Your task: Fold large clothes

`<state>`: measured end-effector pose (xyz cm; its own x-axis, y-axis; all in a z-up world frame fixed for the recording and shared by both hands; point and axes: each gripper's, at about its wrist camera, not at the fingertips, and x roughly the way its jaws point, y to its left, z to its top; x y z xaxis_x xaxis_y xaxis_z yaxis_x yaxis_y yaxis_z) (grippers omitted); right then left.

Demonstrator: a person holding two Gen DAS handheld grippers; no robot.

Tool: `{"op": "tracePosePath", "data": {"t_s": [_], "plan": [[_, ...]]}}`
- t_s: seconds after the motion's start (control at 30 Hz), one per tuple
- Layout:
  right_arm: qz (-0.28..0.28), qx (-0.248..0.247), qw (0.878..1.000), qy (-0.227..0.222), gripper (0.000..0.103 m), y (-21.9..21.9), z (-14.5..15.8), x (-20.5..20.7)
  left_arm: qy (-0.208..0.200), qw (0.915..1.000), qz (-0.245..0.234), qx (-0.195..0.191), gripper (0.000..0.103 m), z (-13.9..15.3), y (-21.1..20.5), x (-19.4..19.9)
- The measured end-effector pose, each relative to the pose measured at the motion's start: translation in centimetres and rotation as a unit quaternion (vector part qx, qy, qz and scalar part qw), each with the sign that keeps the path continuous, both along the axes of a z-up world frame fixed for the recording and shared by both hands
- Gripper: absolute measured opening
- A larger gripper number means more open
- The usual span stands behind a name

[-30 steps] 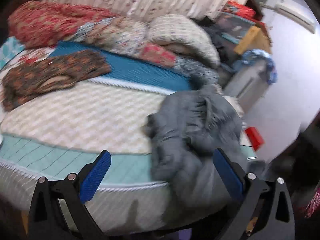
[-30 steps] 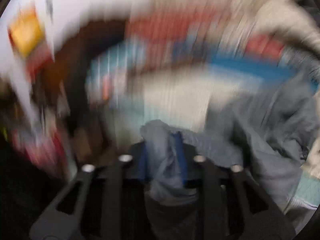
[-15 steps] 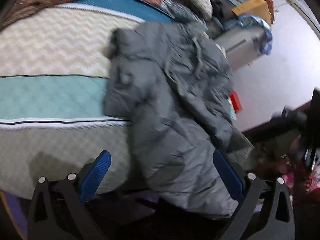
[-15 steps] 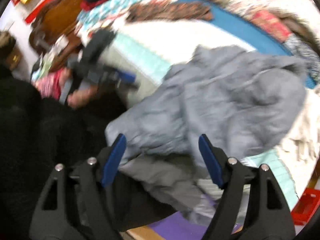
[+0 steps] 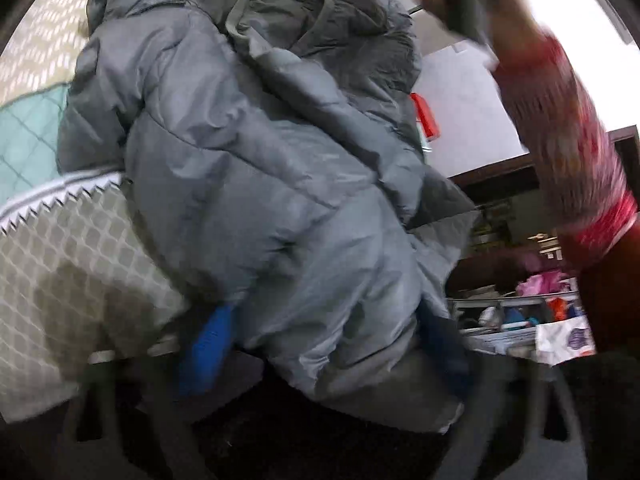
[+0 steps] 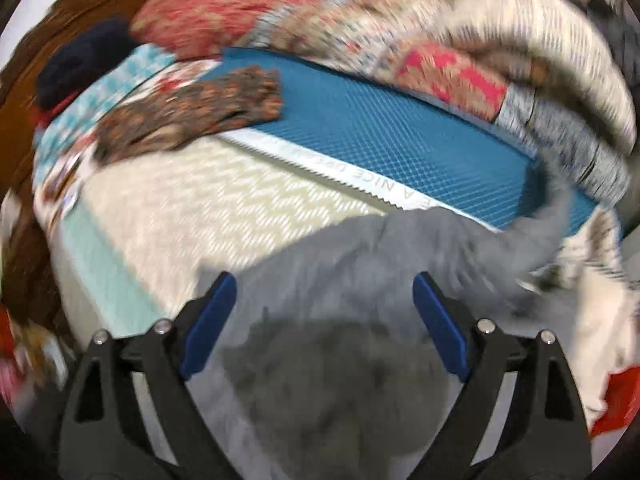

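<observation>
While puffy grey jacket [image 5: 256, 184] drapes quilted bed [image 5: 60, 256], left gripper [image 5: 320, 344] open.

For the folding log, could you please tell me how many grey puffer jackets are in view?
1: the grey quilted puffer jacket lies crumpled on the patterned bed cover, its hem draped over the near bed edge. Others may be hidden in the bedding pile.

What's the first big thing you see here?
A big puffy gray jacket lies crumpled on the bed, hanging over its near edge, between the left gripper's open blue fingers. Behind it, a bright blue mat stretches across the bed, with patterned blankets heaped along its far side.
</observation>
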<state>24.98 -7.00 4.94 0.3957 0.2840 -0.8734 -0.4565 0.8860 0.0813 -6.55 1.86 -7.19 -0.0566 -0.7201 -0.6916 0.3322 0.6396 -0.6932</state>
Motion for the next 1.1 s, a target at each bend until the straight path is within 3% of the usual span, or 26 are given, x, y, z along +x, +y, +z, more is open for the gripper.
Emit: {"op": "tracePosePath", "data": {"t_s": [0.03,0.07,0.1,0.17,0.2,0.23,0.27,0.3,0.33,0.43,0.5,0.63,0.73,0.77,0.83,0.93,1.0,1.03,1.1], "plan": [[-0.007,0.012,1.000,0.023,0.086,0.6,-1.4,1.7,0.000,0.9999,0.005,0.009,0.001,-0.2,0.0,0.2],[-0.015,0.025,0.998,0.056,0.086,1.1,-3.1,3.3,0.000,0.9996,0.018,0.023,0.019,-0.4,0.5,0.4],[-0.018,0.031,0.996,0.083,0.086,1.8,-4.3,4.1,0.000,0.9988,0.035,0.033,0.026,-0.6,1.2,0.7],[-0.001,-0.014,0.987,0.160,0.086,3.7,-8.6,4.5,-0.001,0.9965,0.075,0.037,0.031,-0.5,3.2,1.1],[0.010,-0.047,0.986,0.162,0.081,4.1,-9.8,3.8,-0.001,0.9953,0.091,0.033,0.032,-0.5,4.2,1.2],[0.029,-0.093,0.983,0.153,0.058,4.6,-11.4,2.6,0.002,0.9940,0.105,0.029,0.033,-0.4,5.4,1.1],[0.033,-0.103,0.983,0.151,0.046,4.6,-12.0,2.0,0.004,0.9925,0.119,0.027,0.033,-0.4,6.3,1.1],[0.023,-0.092,0.984,0.148,0.025,4.0,-12.0,1.5,0.003,0.9916,0.126,0.029,0.034,-0.4,6.7,1.1],[0.011,-0.074,0.986,0.149,0.011,3.4,-11.7,1.4,-0.001,0.9910,0.130,0.031,0.034,-0.5,7.0,1.1],[-0.030,0.024,0.993,0.108,0.005,0.7,-6.6,0.3,-0.031,0.9892,0.134,0.049,0.034,0.3,7.1,1.0],[-0.041,0.094,0.994,0.042,0.005,-1.0,-0.3,-1.3,-0.067,0.9847,0.148,0.064,0.035,2.1,8.1,1.0],[-0.041,0.220,0.970,-0.095,0.005,-4.6,12.4,-6.7,-0.138,0.9643,0.214,0.074,0.036,7.3,12.5,1.8],[-0.026,0.281,0.939,-0.196,0.005,-6.5,20.8,-11.9,-0.215,0.9376,0.264,0.071,0.036,13.7,15.5,1.9],[-0.021,0.288,0.928,-0.236,0.005,-6.7,23.4,-14.4,-0.251,0.9243,0.278,0.073,0.037,16.6,16.3,1.7],[-0.013,0.295,0.909,-0.294,0.005,-7.0,27.2,-18.4,-0.333,0.8878,0.304,0.091,0.037,23.0,17.2,0.5],[-0.018,0.304,0.870,-0.388,0.005,-7.6,32.9,-25.1,-0.414,0.8446,0.327,0.092,0.037,30.5,18.0,-1.7],[-0.034,0.309,0.852,-0.422,0.005,-8.1,35.5,-28.2,-0.474,0.8079,0.340,0.085,0.037,36.0,17.4,-4.2],[-0.039,0.316,0.843,-0.434,0.005,-8.3,36.6,-29.5,-0.494,0.7937,0.345,0.087,0.037,37.6,17.2,-5.1],[-0.047,0.321,0.827,-0.459,0.005,-8.6,38.3,-32.0,-0.552,0.7475,0.358,0.093,0.037,41.7,16.2,-8.3]]}}
